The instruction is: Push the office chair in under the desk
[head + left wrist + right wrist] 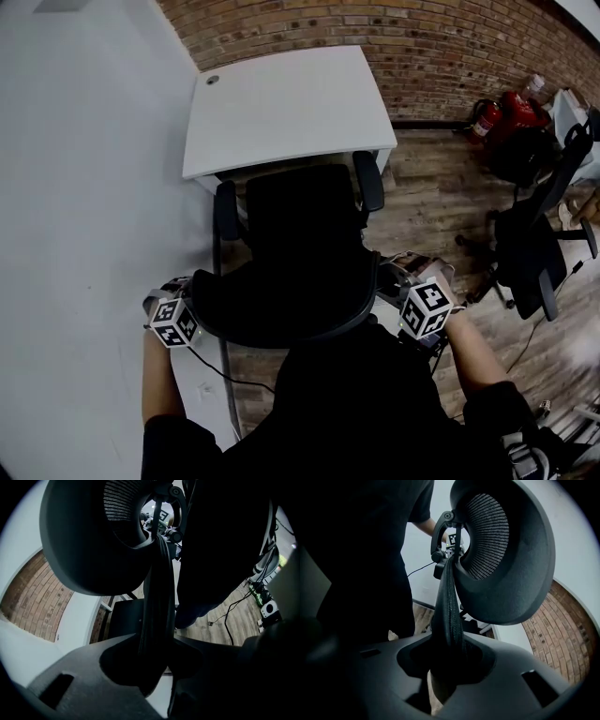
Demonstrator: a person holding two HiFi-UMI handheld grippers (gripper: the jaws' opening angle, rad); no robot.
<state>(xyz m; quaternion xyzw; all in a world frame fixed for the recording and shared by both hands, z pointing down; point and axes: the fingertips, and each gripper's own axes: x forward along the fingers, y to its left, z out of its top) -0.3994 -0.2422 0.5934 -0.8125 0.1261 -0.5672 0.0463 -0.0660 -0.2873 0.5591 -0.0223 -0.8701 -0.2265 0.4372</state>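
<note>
A brick wall point(422, 47) runs across the top of the head view. A white wall point(84, 169) fills the left side and a plank floor point(431, 206) the right. The white desk point(281, 103) stands at 12 o'clock, tight in the corner. The black chair point(300, 234) faces it from the centre, its armrests point(369, 180) level with the desk's near edge. The seat's front looks to be just under that edge, though the dark makes this hard to tell, so most of the chair is not yet under the desk.

The left gripper point(190, 305) sits at 8 o'clock and the right gripper point(410, 302) at 4 o'clock, one on each side of the backrest point(447, 606). Each gripper view shows the jaws pinching the backrest's thin rim, which fills the gap between them. The mesh headrest point(506, 559) curves above.

Holding both sides at the same height probably lets the person push evenly toward 12 o'clock. That should keep the chair from swivelling or rolling off line. The person stands directly behind the chair, at 6 o'clock.

A second chair point(539, 244) stands well apart at 3 o'clock and red extinguishers point(506, 111) at 2 o'clock. Both are off the chair's path.
</note>
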